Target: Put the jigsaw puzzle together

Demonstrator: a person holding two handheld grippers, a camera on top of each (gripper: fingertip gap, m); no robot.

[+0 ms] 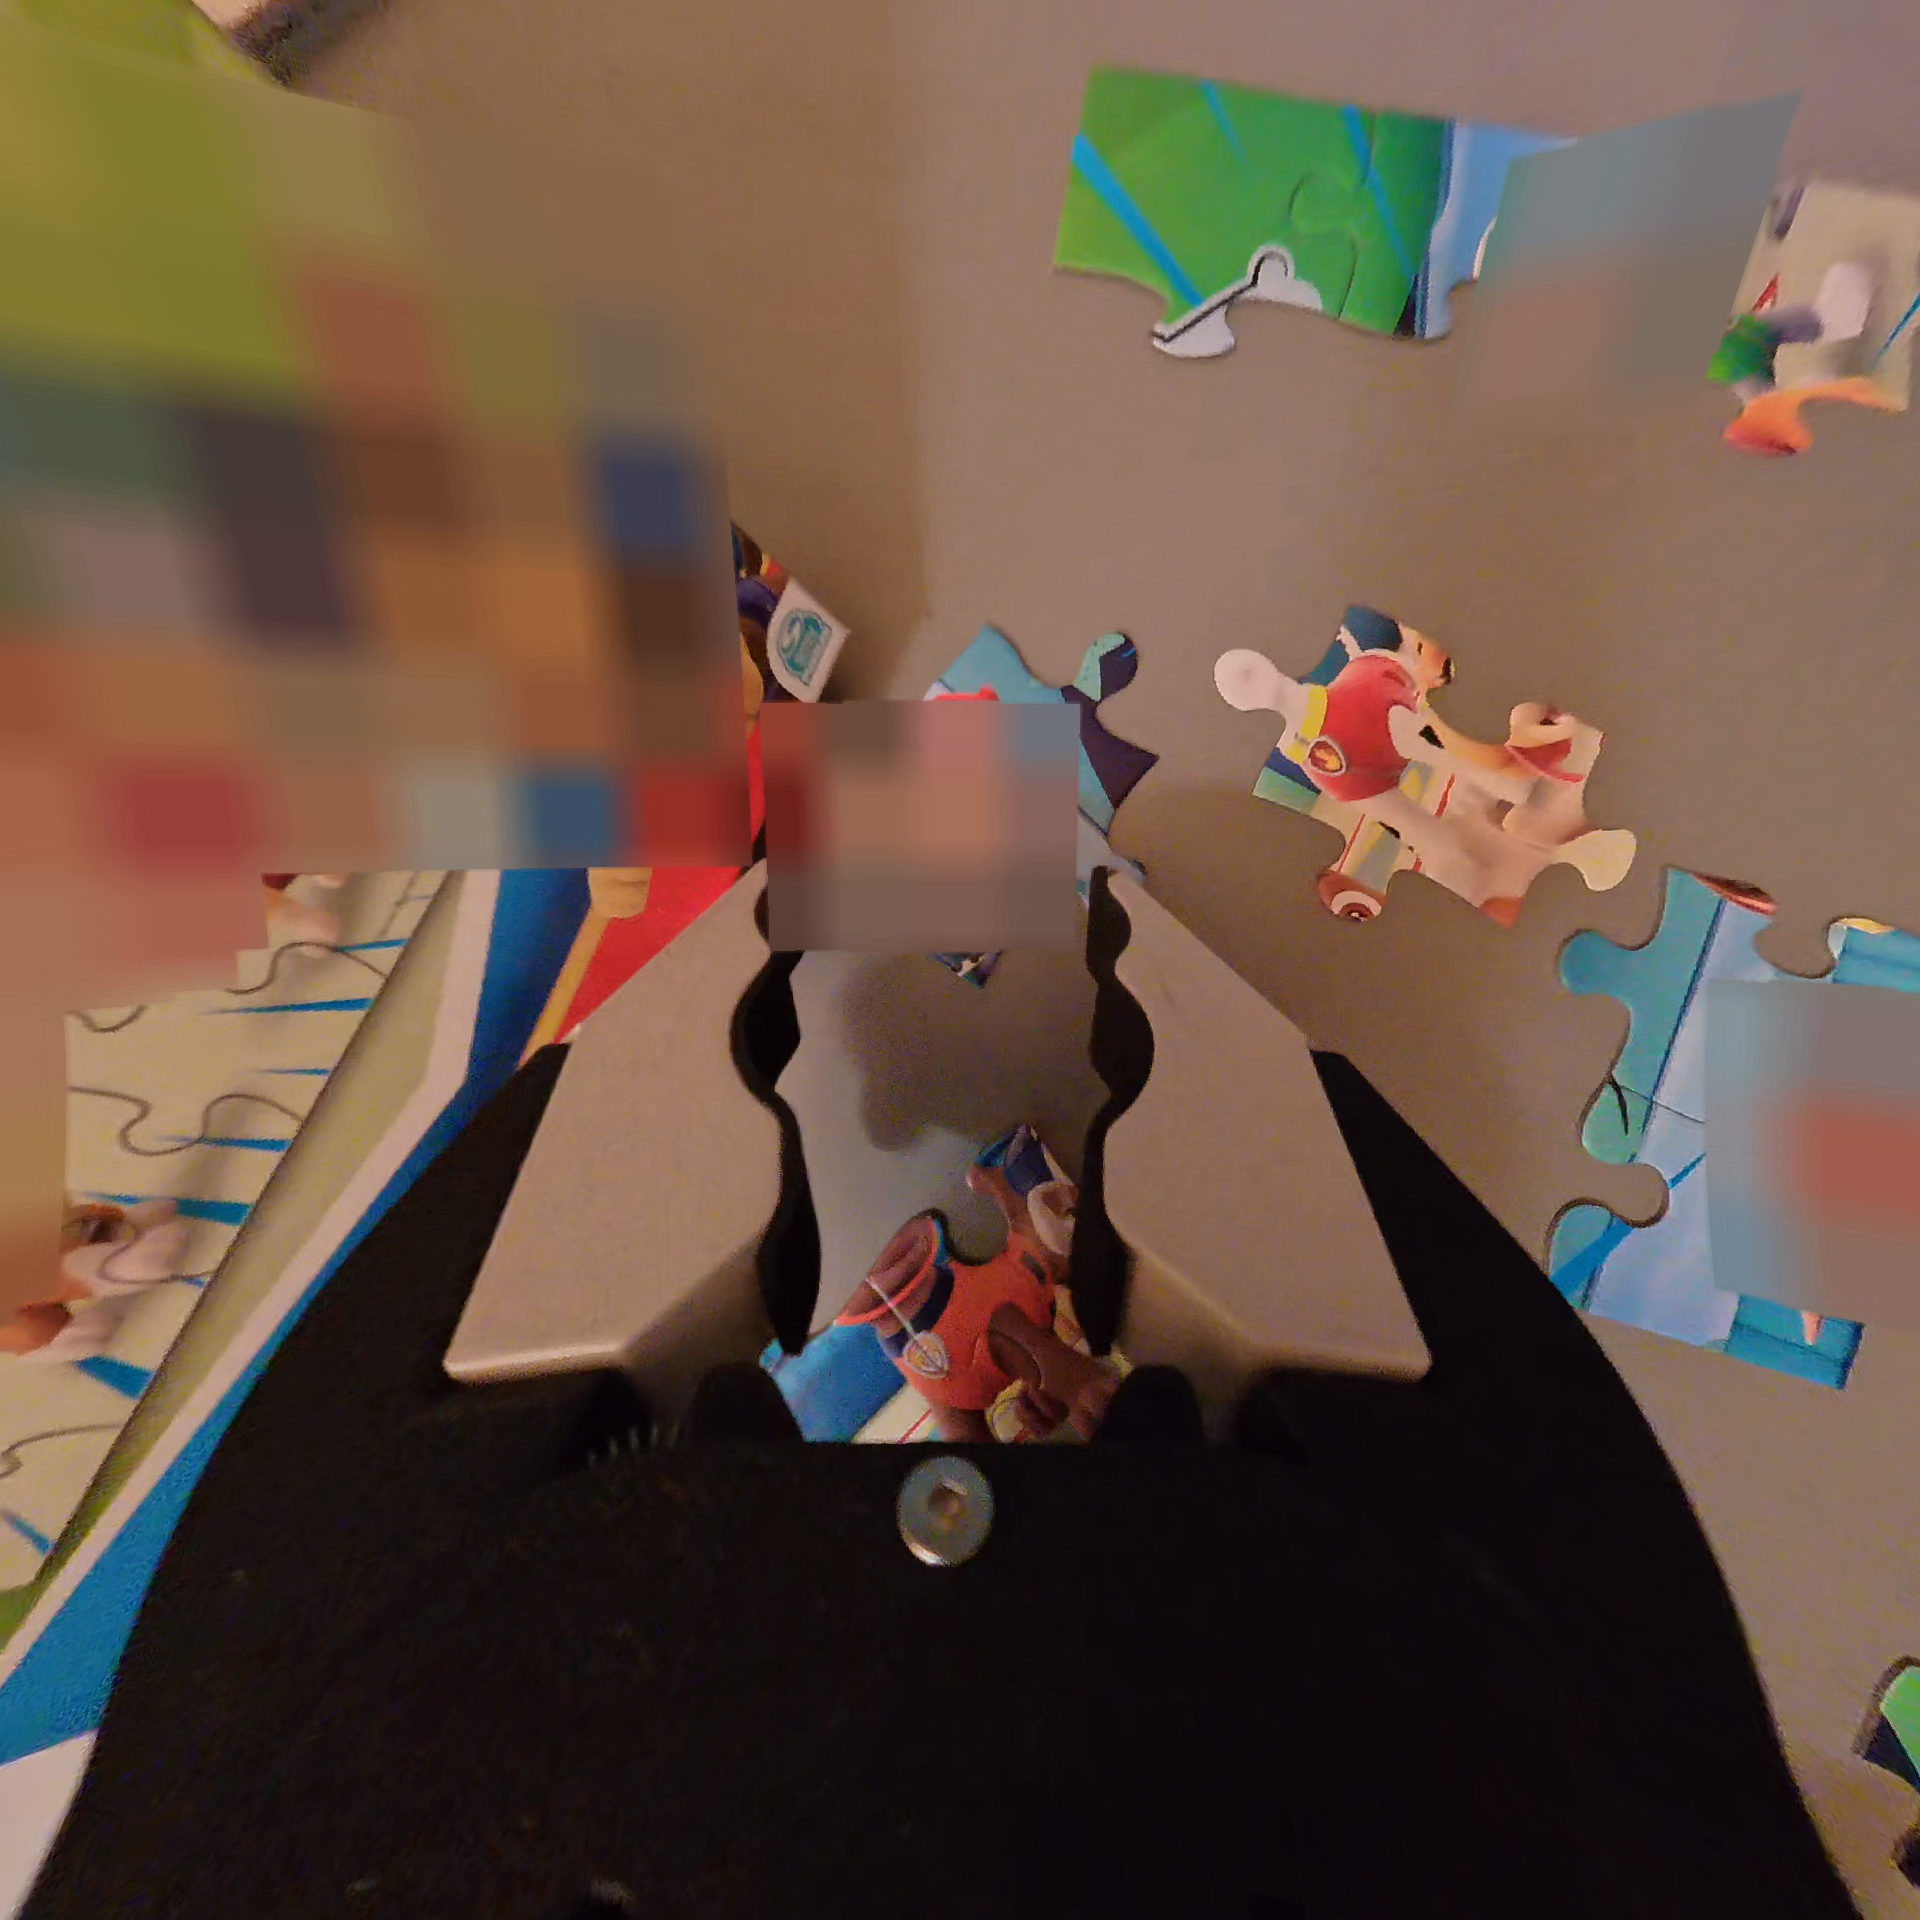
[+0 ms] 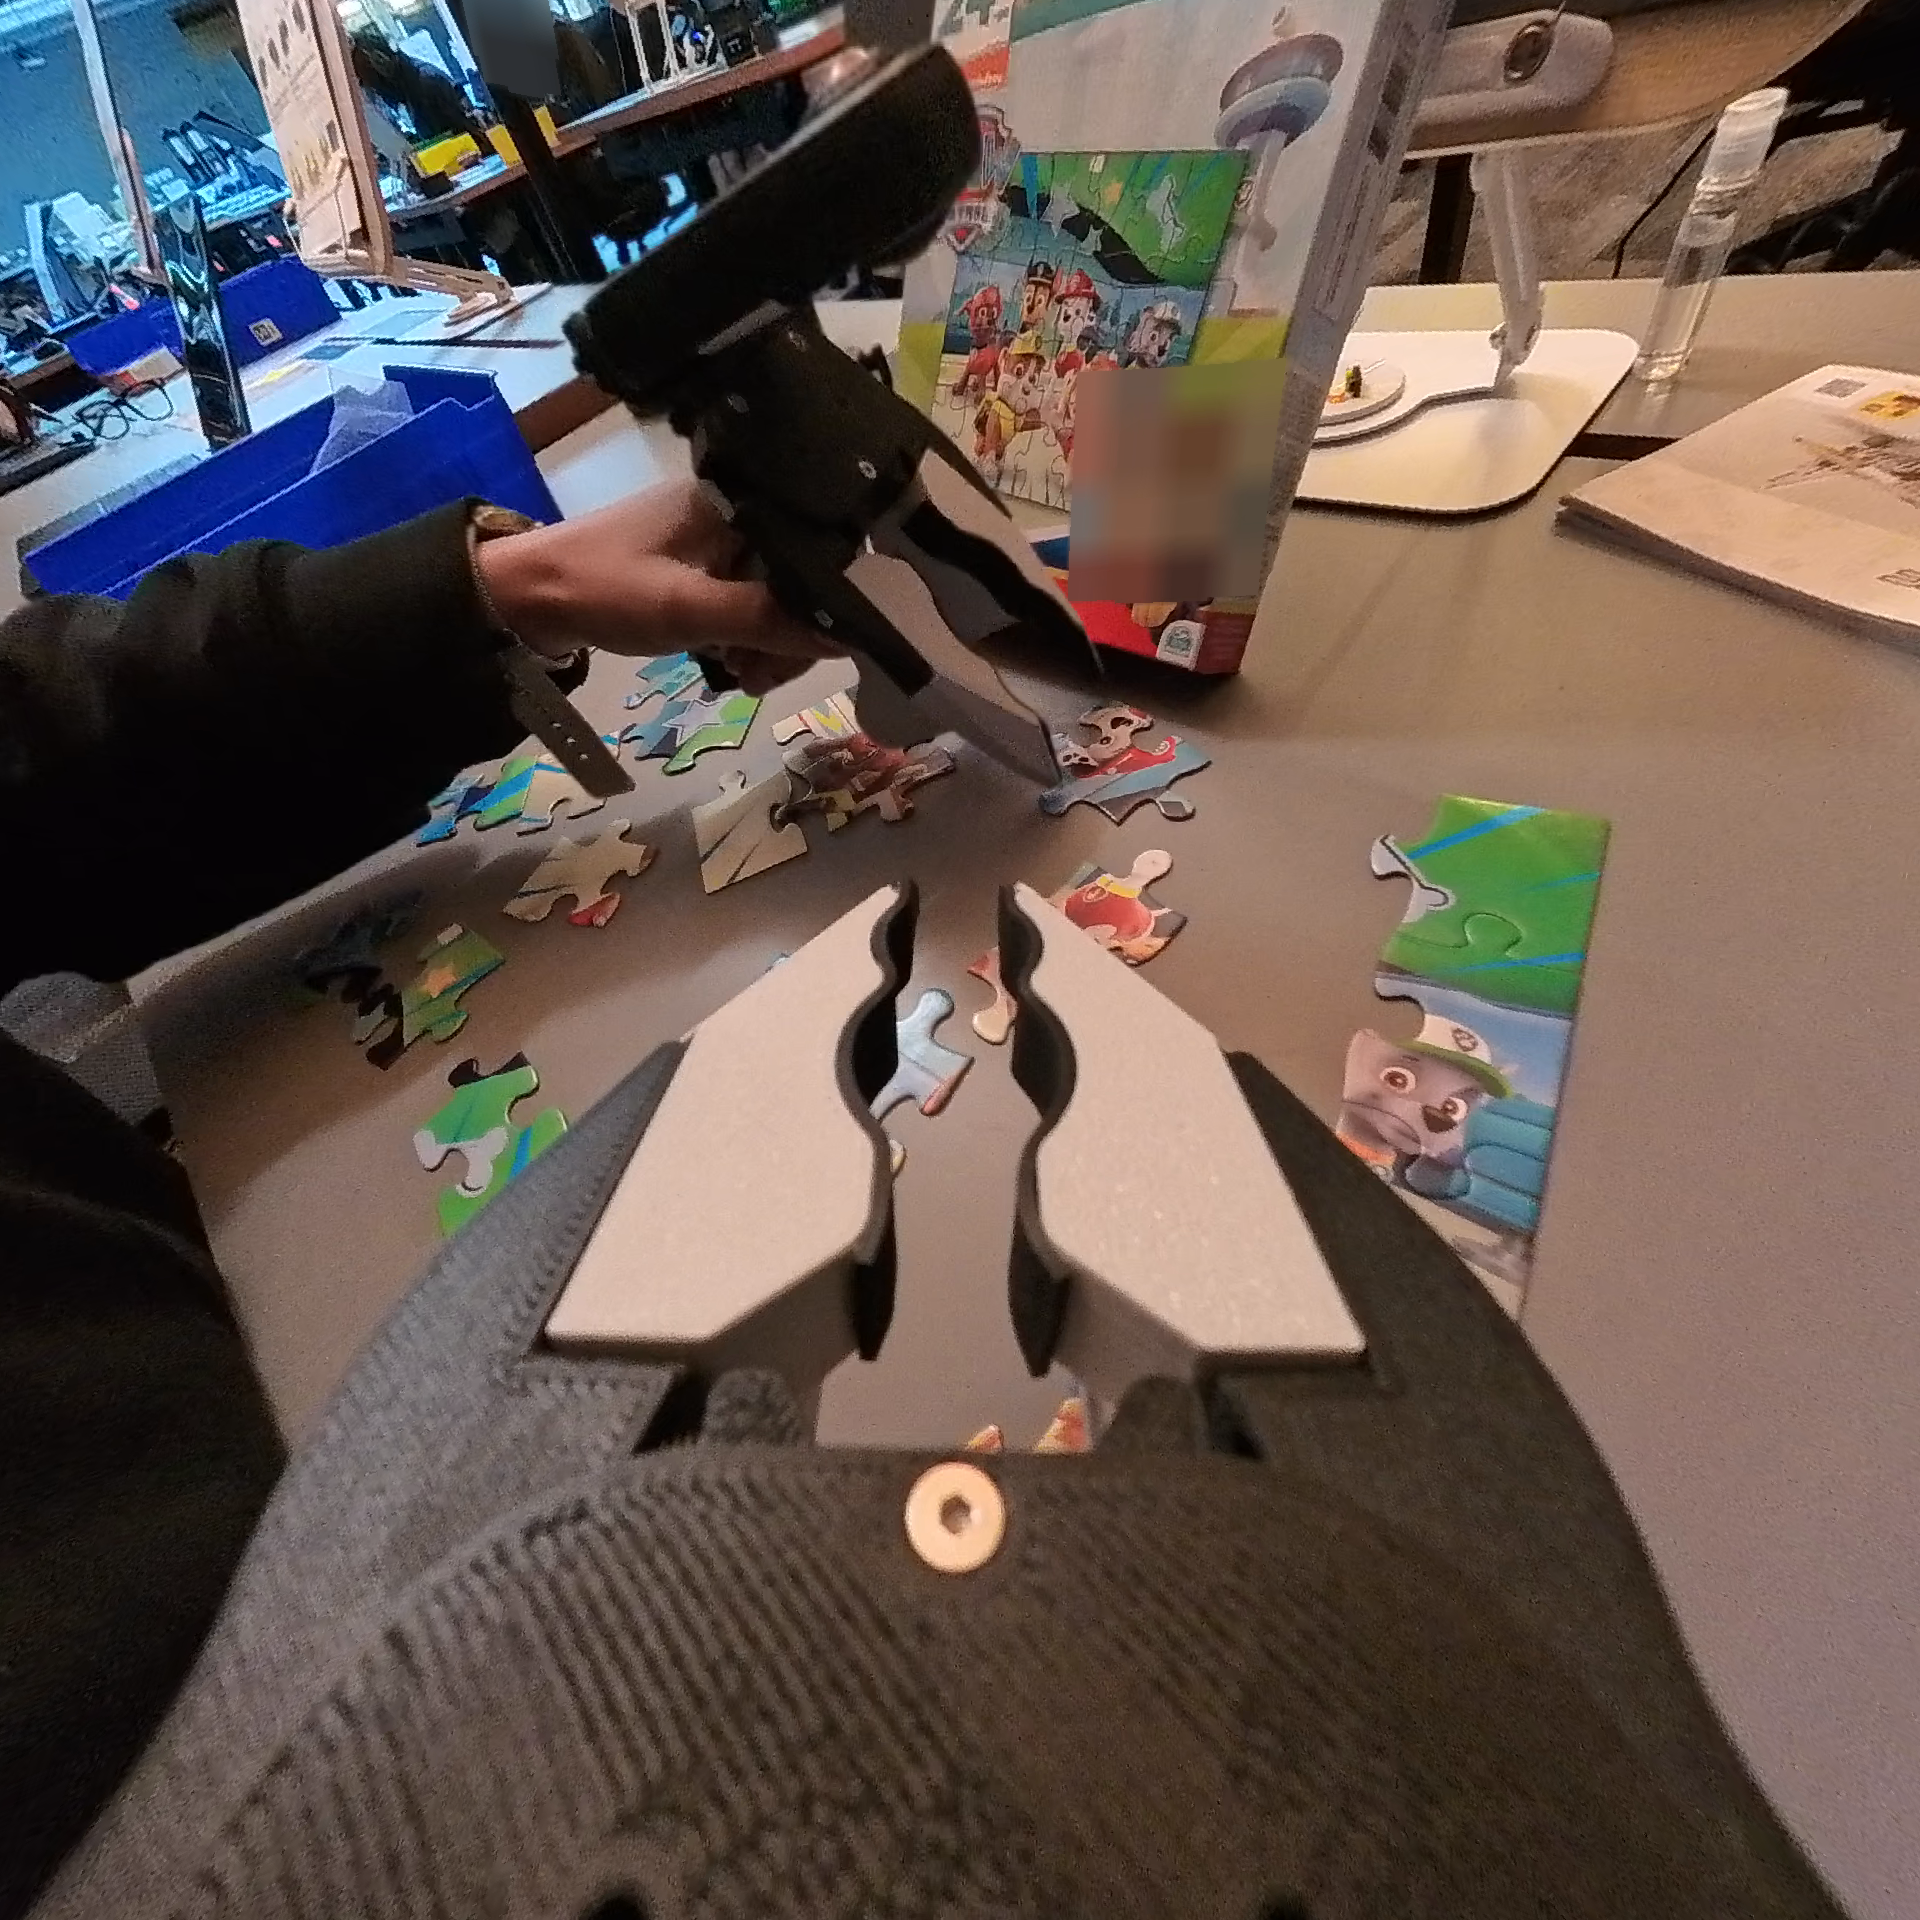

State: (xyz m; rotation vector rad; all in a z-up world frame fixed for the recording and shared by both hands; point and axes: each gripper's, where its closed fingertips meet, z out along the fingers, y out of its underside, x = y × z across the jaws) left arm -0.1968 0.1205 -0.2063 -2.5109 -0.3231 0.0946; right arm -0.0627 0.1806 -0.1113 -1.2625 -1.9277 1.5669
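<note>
Grey table (image 2: 1714,831) under it all, scattered with bright cartoon puzzle pieces (image 2: 582,878). A joined strip (image 2: 1486,997) runs green with blue streaks on top, pale blue below. One loose piece (image 1: 1423,769) shows red, white and yellow. The grippers' fingers (image 2: 769,1132) are pale grey with black wavy pads, on black bodies. A blue bin (image 2: 312,478) sits behind.

Grey table (image 2: 1558,727) under scattered puzzle pieces (image 2: 582,883)

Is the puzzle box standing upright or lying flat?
Upright. The puzzle box stands on its bottom edge on the grey table, front face vertical, behind the loose pieces.
</note>
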